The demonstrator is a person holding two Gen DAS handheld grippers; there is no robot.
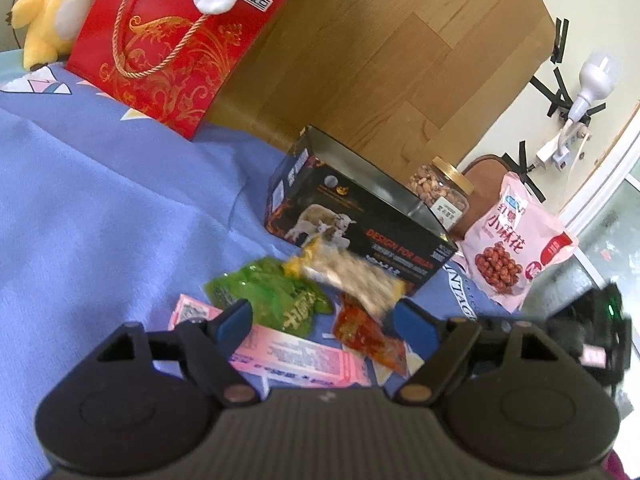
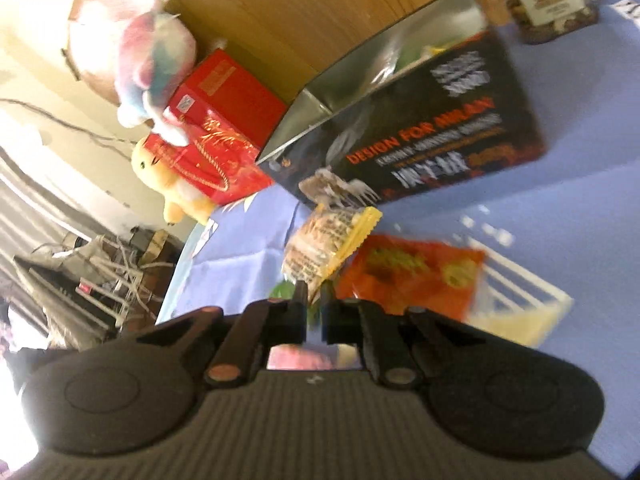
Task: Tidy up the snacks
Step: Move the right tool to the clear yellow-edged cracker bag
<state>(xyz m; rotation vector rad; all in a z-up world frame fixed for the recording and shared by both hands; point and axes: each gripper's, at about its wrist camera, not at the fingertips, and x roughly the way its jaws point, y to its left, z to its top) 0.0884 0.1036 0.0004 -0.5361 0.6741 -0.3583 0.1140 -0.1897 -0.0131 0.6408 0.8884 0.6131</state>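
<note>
My right gripper [image 2: 314,294] is shut on the lower corner of a clear snack packet with yellow edges [image 2: 328,244], held up in front of the open black box [image 2: 420,132]. The left wrist view shows that same packet [image 1: 352,276] blurred, just before the black box [image 1: 360,220]. My left gripper [image 1: 326,320] is open above the blue cloth, its pads touching nothing. Beyond and under its fingers lie a green packet [image 1: 268,296], a red packet [image 1: 368,336] and a long pink packet [image 1: 296,356]. A red-orange packet [image 2: 408,276] lies right of the held one.
A nut jar [image 1: 440,192] and a pink snack bag [image 1: 516,252] stand right of the black box. A red gift box [image 1: 168,52] and a yellow plush toy [image 1: 52,12] sit at the back left against the wooden headboard [image 1: 400,40]. Blue cloth [image 1: 100,220] spreads to the left.
</note>
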